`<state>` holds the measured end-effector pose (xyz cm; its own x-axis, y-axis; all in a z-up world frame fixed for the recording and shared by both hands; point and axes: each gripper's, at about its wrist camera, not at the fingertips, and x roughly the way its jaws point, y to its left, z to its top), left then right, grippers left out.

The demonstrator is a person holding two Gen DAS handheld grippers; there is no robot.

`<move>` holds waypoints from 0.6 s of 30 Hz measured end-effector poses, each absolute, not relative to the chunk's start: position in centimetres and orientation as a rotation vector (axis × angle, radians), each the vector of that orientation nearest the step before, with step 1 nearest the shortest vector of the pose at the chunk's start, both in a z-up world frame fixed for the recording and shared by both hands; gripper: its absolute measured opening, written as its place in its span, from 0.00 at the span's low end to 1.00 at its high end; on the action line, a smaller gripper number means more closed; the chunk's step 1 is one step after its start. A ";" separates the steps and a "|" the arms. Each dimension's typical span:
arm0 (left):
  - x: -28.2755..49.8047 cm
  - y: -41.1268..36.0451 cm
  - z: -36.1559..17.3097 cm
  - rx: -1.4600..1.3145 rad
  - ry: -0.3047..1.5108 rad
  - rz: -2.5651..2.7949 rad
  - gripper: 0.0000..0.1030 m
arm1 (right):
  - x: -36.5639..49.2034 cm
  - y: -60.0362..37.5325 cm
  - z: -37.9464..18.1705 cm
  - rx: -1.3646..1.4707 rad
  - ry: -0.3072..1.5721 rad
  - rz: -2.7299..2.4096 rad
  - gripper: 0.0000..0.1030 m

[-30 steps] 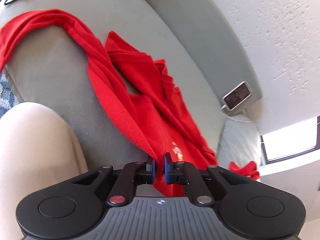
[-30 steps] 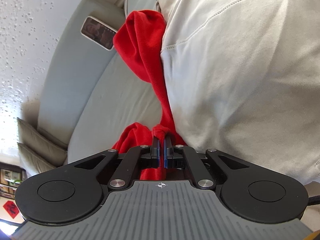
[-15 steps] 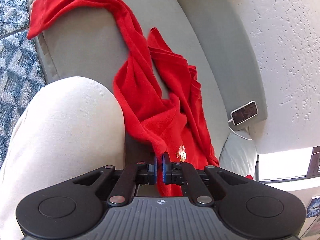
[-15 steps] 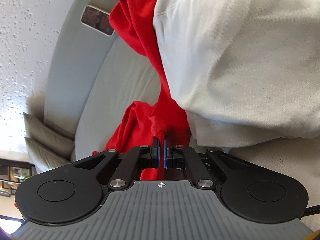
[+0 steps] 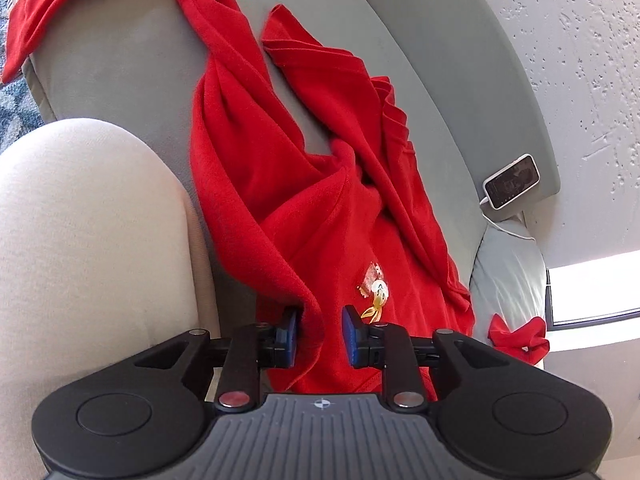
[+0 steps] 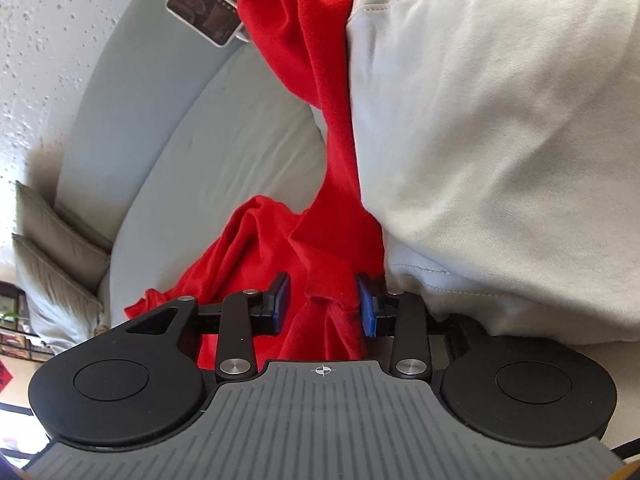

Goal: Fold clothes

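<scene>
- Sprawled on the grey sofa (image 5: 120,80) beside my trouser leg (image 5: 80,240), the red garment (image 5: 280,200) lies rumpled.
- My left gripper (image 5: 320,336) has just been opening, jaws apart, a fold between them.
- My right gripper (image 6: 324,304) likewise, hem loose between its jaws.

A garment (image 5: 280,184) lies crumpled along the seat of a sofa (image 5: 120,76), one end draped over the seat's front edge at the upper left of the left wrist view, the other trailing toward the gripper. A person's leg (image 5: 88,248) sits left of the garment, touching it. A phone (image 5: 511,181) rests on the sofa's backrest, to the right of the garment, with a cable (image 5: 506,227) running down from it. In the right wrist view the garment (image 6: 320,100) runs between the seat and the person's clothed body (image 6: 500,120); cushions (image 6: 48,248) stand at the far left.
</scene>
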<state>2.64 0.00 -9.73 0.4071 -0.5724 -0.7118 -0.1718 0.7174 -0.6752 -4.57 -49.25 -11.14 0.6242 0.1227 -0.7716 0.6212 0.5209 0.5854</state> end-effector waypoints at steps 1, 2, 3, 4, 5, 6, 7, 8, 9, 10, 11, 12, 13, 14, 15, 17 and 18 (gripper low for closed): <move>2.7 -0.1 -9.8 -0.761 1.150 -0.288 0.22 | -4.4 -49.0 -11.1 0.974 0.881 -0.349 0.33; 2.7 -0.1 -9.8 -0.759 1.149 -0.289 0.22 | -4.3 -48.8 -11.1 0.946 0.891 -0.347 0.31; 2.6 -0.1 -9.9 -0.763 1.146 -0.291 0.22 | -4.4 -48.6 -10.9 0.931 0.896 -0.338 0.31; 2.6 0.0 -9.9 -0.771 1.143 -0.293 0.23 | -4.6 -48.5 -10.7 0.927 0.897 -0.325 0.31; 2.6 0.1 -10.0 -0.780 1.141 -0.297 0.23 | -4.8 -48.5 -10.5 0.923 0.897 -0.311 0.33; 2.5 0.2 -9.9 -0.785 1.141 -0.300 0.26 | -5.0 -48.4 -10.3 0.920 0.899 -0.300 0.33; 2.5 0.3 -9.9 -0.786 1.142 -0.304 0.29 | -5.1 -48.4 -10.1 0.915 0.904 -0.293 0.33; 2.4 0.2 -9.8 -0.781 1.144 -0.306 0.30 | -5.3 -48.3 -9.8 0.906 0.910 -0.290 0.33; 2.4 0.0 -9.7 -0.761 1.149 -0.307 0.32 | -5.4 -48.2 -9.6 0.893 0.918 -0.288 0.33; 2.4 -0.2 -9.7 -0.742 1.154 -0.308 0.34 | -5.6 -48.1 -9.4 0.877 0.926 -0.288 0.33; 2.4 -0.4 -9.6 -0.715 1.162 -0.307 0.35 | -5.6 -47.8 -9.2 0.859 0.937 -0.287 0.33; 2.5 -0.8 -9.5 -0.676 1.175 -0.299 0.36 | -5.7 -47.6 -9.0 0.839 0.948 -0.288 0.33; 2.6 -1.0 -9.5 -0.648 1.183 -0.286 0.37 | -5.9 -47.4 -8.9 0.818 0.960 -0.292 0.33; 2.7 -1.2 -9.5 -0.632 1.189 -0.270 0.39 | -6.0 -47.3 -8.8 0.801 0.969 -0.299 0.33; 2.8 -1.3 -9.6 -0.618 1.202 -0.247 0.40 | -6.0 -47.2 -8.7 0.793 0.973 -0.307 0.33; 3.1 -1.3 -9.9 -0.602 1.225 -0.211 0.37 | -6.3 -47.3 -8.7 0.805 0.971 -0.322 0.33; 3.2 -1.3 -10.1 -0.600 1.234 -0.201 0.34 | -6.4 -47.4 -8.8 0.816 0.968 -0.327 0.33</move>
<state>3.21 -1.30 -10.12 0.3363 -0.4568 -0.8236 -0.1723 0.8299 -0.5306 -6.40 -47.42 -8.77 0.5481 0.0999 -0.8304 0.5836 0.6656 0.4653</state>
